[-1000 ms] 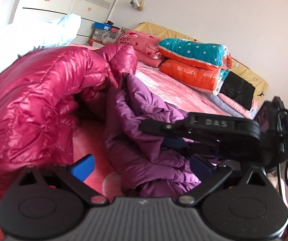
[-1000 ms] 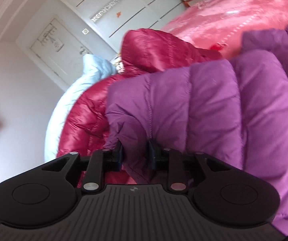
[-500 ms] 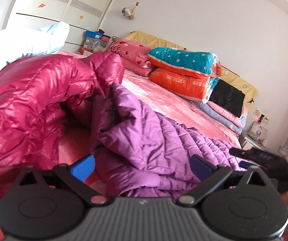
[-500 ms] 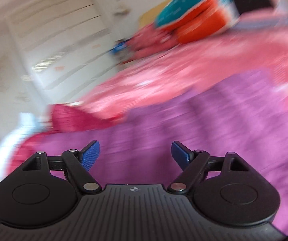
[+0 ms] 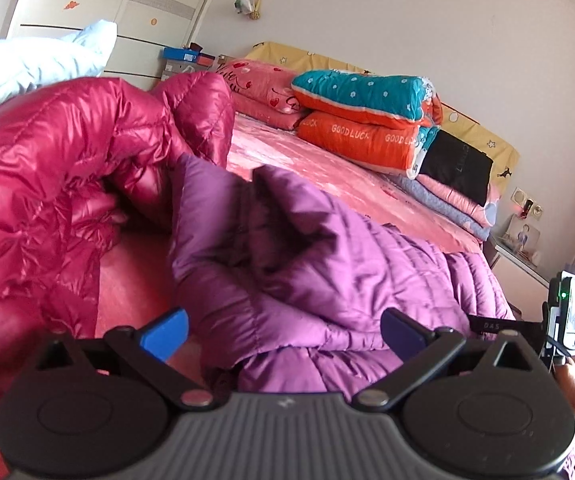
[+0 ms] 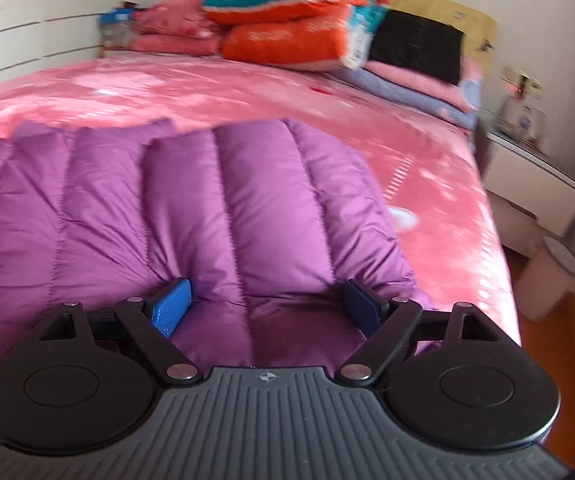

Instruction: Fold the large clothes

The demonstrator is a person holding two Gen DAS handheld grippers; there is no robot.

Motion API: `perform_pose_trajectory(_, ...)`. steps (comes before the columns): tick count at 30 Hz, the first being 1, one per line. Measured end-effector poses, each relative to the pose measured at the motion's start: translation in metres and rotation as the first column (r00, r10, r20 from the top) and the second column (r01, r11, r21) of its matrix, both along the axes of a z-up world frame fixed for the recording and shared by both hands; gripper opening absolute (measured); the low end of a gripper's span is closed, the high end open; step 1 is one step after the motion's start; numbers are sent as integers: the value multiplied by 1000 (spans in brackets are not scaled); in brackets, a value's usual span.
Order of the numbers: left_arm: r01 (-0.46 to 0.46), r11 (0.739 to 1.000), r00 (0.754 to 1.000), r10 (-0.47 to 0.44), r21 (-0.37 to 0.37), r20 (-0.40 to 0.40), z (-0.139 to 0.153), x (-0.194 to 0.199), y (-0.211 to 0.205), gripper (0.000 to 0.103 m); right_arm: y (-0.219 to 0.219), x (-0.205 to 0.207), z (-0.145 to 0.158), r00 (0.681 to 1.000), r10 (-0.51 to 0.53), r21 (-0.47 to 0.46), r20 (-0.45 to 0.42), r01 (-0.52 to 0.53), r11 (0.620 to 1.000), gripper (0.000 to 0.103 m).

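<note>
Bedroom: pink bedspread point(image 6: 247, 92) across a bed, folded quilts point(image 5: 367, 116) stacked at the headboard around 1 o'clock in the left wrist view, white wardrobe point(image 5: 87, 12) at 11 o'clock, nightstand point(image 6: 527, 192) at 3 o'clock in the right wrist view. Item: purple down jacket point(image 6: 167, 208), quilted, lying crumpled on the bedspread near its foot, directly ahead of both tools. A glossy crimson down jacket point(image 5: 47, 168) sat heaped beside it at 9 o'clock, touching it. Left gripper point(image 5: 283, 334): jaws wide apart, empty, purple fabric just beyond them. Right gripper point(image 6: 267, 306): jaws opening, a puffy panel bulging between them, unpinched. Handling, judged: light, soft, springy, slippery shell; folds would likely spring back. Best taken at hem, cuff or seam rather than mid-panel.
</note>
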State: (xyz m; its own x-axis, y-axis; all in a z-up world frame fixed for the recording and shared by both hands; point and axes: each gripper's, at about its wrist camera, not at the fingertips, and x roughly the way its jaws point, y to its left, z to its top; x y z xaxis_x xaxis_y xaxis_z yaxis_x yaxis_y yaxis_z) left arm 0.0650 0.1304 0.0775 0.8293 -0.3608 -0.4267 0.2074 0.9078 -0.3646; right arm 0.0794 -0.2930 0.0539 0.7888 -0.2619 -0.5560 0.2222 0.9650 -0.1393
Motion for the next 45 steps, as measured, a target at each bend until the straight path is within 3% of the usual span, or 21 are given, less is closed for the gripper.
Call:
perform_pose_trajectory(9,1,1000,1000,-2,2,27,1,-1,-8,102,-13,1,-13,1000,-5,26,13,5,1000,103)
perform_pose_trajectory(15,29,999,996,-31,21,84,6,-7,-14,102,1,-25,8,994,-12,31,109,8,999,103)
perform_pose_trajectory(18,25,1000,997,-26,15,74,5,-6,-14,102,25,-39,23,982,55,22,178,-60,998,103)
perform_pose_trajectory(21,9,1000,997,-9,3,73,6,-7,-11,102,57,-41,36,960,178,40,216,-191,981,103)
perform_pose_trajectory(28,-97,991,991,104,-88,80,10,-9,11,102,139,-19,51,845,449,160,289,-505,848,103)
perform_pose_trajectory(35,-187,969,980,196,-160,40,8,-9,31,102,204,-2,36,787,571,126,233,-607,785,103)
perform_pose_trajectory(38,-188,969,980,196,-157,37,9,-9,31,102,226,-3,24,790,584,74,186,-604,794,103)
perform_pose_trajectory(45,-187,973,981,191,-131,16,8,-5,26,102,239,12,-5,816,567,63,109,-575,815,103)
